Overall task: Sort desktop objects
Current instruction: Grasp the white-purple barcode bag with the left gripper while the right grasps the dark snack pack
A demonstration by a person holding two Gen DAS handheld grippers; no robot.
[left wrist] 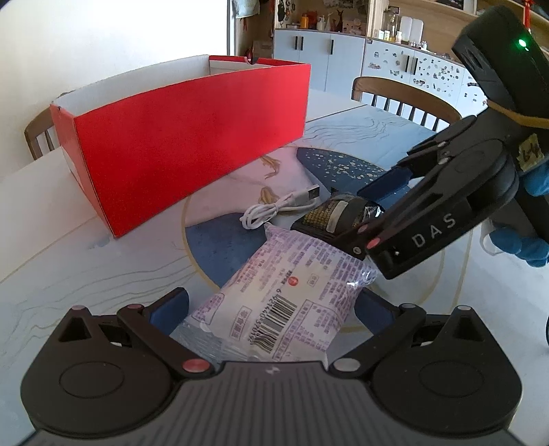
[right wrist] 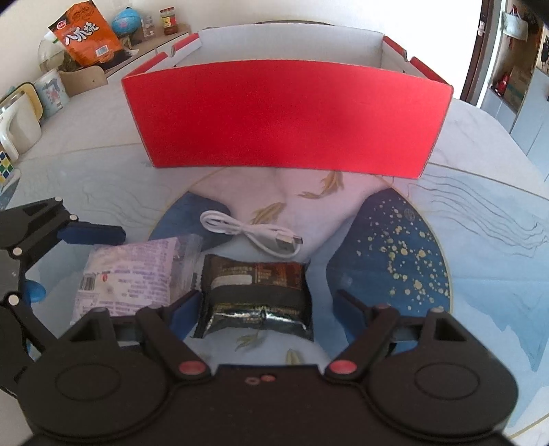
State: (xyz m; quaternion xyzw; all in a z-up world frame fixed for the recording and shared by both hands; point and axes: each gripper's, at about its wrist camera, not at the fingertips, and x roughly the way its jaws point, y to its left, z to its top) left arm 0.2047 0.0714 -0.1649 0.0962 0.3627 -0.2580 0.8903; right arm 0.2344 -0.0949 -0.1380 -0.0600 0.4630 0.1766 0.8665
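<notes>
Two grippers were in my hands, both pointing down at the pale table (right wrist: 480,240) with its blue and gold pattern. On the left, my left gripper (left wrist: 271,308) had its blue fingers (left wrist: 170,308) spread wide around a soft purple-and-white plastic packet (left wrist: 274,295) with a barcode. The packet lay flat on the table between those fingers, but I could not tell if the pads were touching it. Just to the right of it lay a dark brown shiny snack packet (right wrist: 255,295), touching the purple packet's crinkly end or very nearly so. My right gripper (right wrist: 264,308) was over this brown packet with its fingers (right wrist: 187,308) held wide open. The left finger sat just beside the packet's edge and the right one stood apart from it, so nothing was squeezed. A little behind the two packets lay a white looped charging cable (right wrist: 247,233) with a silver plug, close to the brown packet. Farther back stood a big red cardboard box (right wrist: 288,116), white inside and open on top, well apart from the packets. In the left wrist view I could see my blue glove (left wrist: 521,240) holding the right gripper. Far to the left stood an orange snack bag (right wrist: 87,32) on a shelf beside some cups.
</notes>
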